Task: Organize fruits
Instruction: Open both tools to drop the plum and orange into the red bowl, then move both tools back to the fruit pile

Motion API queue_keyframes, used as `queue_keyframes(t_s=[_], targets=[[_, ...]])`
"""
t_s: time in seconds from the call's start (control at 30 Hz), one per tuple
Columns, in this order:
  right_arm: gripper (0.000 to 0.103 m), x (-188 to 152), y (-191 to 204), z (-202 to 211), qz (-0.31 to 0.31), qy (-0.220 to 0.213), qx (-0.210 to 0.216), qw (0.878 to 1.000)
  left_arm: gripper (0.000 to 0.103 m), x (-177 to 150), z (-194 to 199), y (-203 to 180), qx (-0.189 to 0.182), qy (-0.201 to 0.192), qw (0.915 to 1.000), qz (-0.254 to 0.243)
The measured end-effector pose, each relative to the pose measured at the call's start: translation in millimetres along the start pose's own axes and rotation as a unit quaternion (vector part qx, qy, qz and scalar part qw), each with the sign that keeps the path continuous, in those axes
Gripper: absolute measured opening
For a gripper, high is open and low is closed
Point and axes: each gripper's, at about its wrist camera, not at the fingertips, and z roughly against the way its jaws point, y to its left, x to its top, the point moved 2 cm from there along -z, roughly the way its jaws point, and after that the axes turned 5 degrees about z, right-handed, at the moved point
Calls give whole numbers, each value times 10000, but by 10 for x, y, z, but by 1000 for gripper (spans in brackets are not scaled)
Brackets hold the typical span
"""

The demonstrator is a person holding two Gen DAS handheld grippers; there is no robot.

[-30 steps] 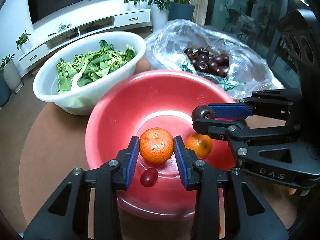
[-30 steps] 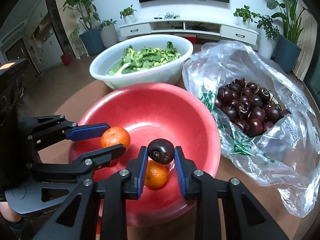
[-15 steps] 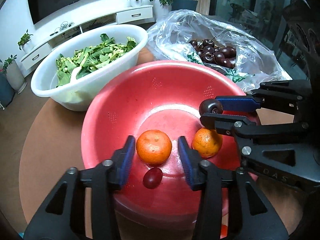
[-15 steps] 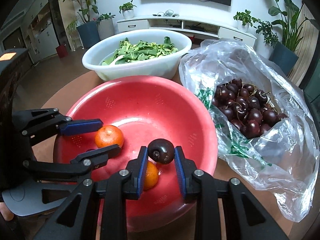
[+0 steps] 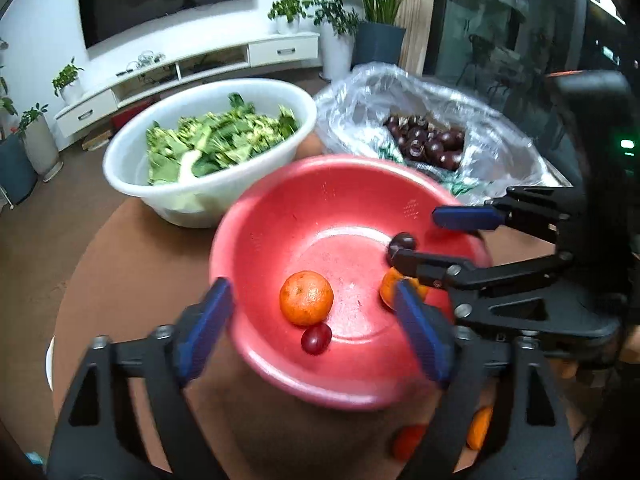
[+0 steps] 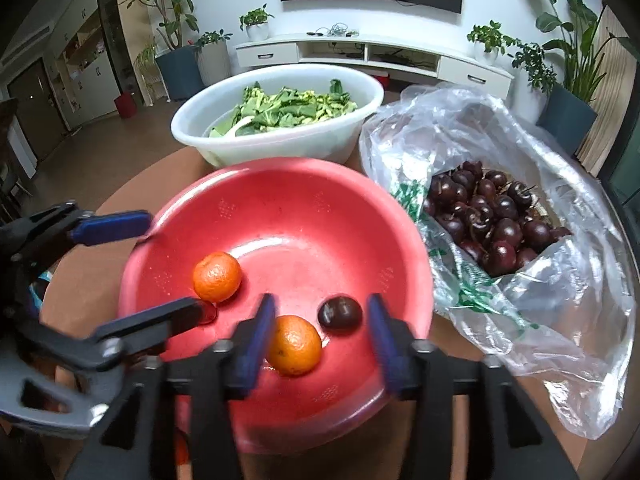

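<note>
A red bowl (image 5: pixel 280 216) (image 6: pixel 288 208) holds two mandarins (image 5: pixel 306 298) (image 6: pixel 294 345), a small red grape (image 5: pixel 316 339) and a dark cherry (image 6: pixel 340 312) (image 5: pixel 402 242). My left gripper (image 5: pixel 316 328) is open wide above the bowl's near rim, empty. My right gripper (image 6: pixel 322 332) is open; the cherry sits loose between its fingers, blurred. A clear plastic bag of dark cherries (image 6: pixel 492 220) (image 5: pixel 428 144) lies to the right of the bowl.
A white basin of green leaves (image 6: pixel 280 108) (image 5: pixel 208 140) stands behind the red bowl. More mandarins (image 5: pixel 480 426) lie on the brown round table (image 5: pixel 120 264) near its front edge. A TV cabinet and potted plants stand far behind.
My left gripper opened wide, let go of the mandarin and pulled back. My right gripper opened and released the cherry into the bowl.
</note>
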Motion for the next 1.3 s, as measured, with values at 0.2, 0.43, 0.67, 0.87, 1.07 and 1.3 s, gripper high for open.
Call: queue_keyframes(t_s=[0.2, 0.43, 0.67, 0.87, 1.07, 1.3], targets=[[65, -67, 10, 336, 2, -234, -42, 9997, 99, -269, 563, 62, -123, -279, 9991, 282], [68, -708, 126, 1131, -279, -678, 341, 9967, 100, -960, 1124, -82, -285, -263, 9990, 215], [68, -1593, 488, 1568, -516, -728, 736, 9933, 100, -1668, 1194, -438, -217, 272, 9983, -476], [68, -2083, 588, 1588, -775, -545, 878, 9916, 100, -1912, 1126, -565, -284, 724, 9908, -1105], [64, -2198, 569, 1529, -829, -427, 913, 9914, 99, -1879, 975, -510, -467, 992, 9861, -1249], [62, -2223, 621, 1498, -674, -355, 1000, 9921, 67, -1820, 712, -495, -625, 1212, 9827, -1256]])
